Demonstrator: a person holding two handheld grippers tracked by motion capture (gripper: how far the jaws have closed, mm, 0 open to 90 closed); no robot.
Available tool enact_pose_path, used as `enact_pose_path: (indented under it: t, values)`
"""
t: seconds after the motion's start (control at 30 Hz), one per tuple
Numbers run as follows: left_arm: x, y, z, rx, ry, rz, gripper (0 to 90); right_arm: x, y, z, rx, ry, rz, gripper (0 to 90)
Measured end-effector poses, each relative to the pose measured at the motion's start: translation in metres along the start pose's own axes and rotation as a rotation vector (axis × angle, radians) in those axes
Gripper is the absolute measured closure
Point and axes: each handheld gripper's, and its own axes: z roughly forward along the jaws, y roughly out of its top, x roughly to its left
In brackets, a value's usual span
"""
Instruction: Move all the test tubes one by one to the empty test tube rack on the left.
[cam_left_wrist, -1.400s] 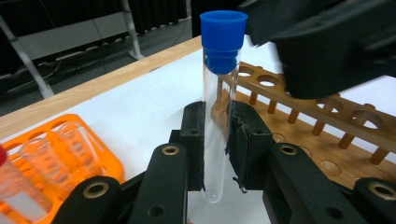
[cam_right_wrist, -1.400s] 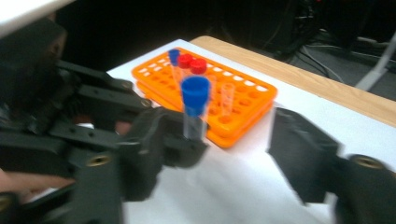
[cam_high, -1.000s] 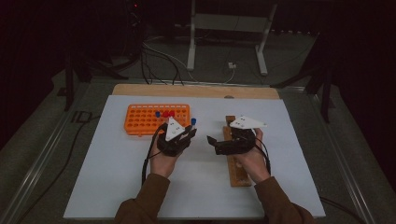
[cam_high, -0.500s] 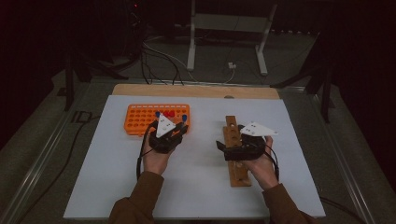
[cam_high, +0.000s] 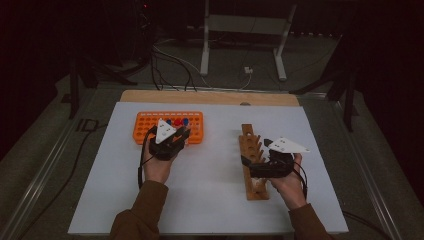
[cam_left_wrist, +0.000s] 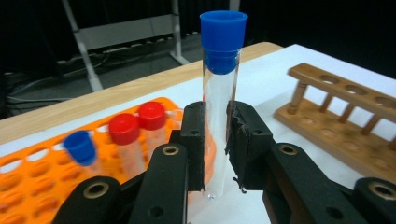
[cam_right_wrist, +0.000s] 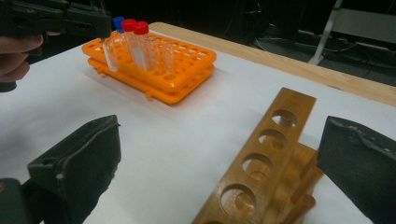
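The white table (cam_high: 210, 200) carried one orange rack (cam_high: 145, 122) and one wooden rack (cam_high: 248, 145). The left hand (cam_high: 159, 167) reached forward over the orange rack's near edge, its left gripper (cam_left_wrist: 215, 140) pinching one blue-capped test tube (cam_left_wrist: 220, 93) upright, lifted clear beside that rack. The right hand (cam_high: 287, 182) held the right gripper (cam_right_wrist: 219, 158) sideways beside the wooden rack, jaws spread wide. The orange rack held two red-capped tubes (cam_left_wrist: 123, 128) and one blue-capped tube (cam_left_wrist: 80, 147).

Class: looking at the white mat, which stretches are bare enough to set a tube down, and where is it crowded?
Bare: the white mat between the orange rack and the wooden rack, and its near strip. Crowded: the orange rack's back, where capped tubes stand beside the left gripper holding a blue-capped tube.
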Motion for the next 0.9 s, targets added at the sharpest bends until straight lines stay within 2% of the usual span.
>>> enact_pose_path:
  t: [0.47, 0.67, 0.9]
  values:
    - [0.038, -0.006, -0.003, -0.018, 0.112, -0.055, 76.5, -0.009, -0.009, -0.016, 0.000, -0.019, 0.016, 0.0]
    - [0.047, -0.008, -0.005, -0.026, 0.139, -0.073, 76.5, -0.010, -0.010, -0.017, 0.000, -0.020, 0.017, 0.0]
    - [0.055, -0.011, -0.008, -0.003, 0.173, -0.067, 76.5, -0.009, -0.011, -0.017, 0.003, -0.018, 0.019, 0.0]
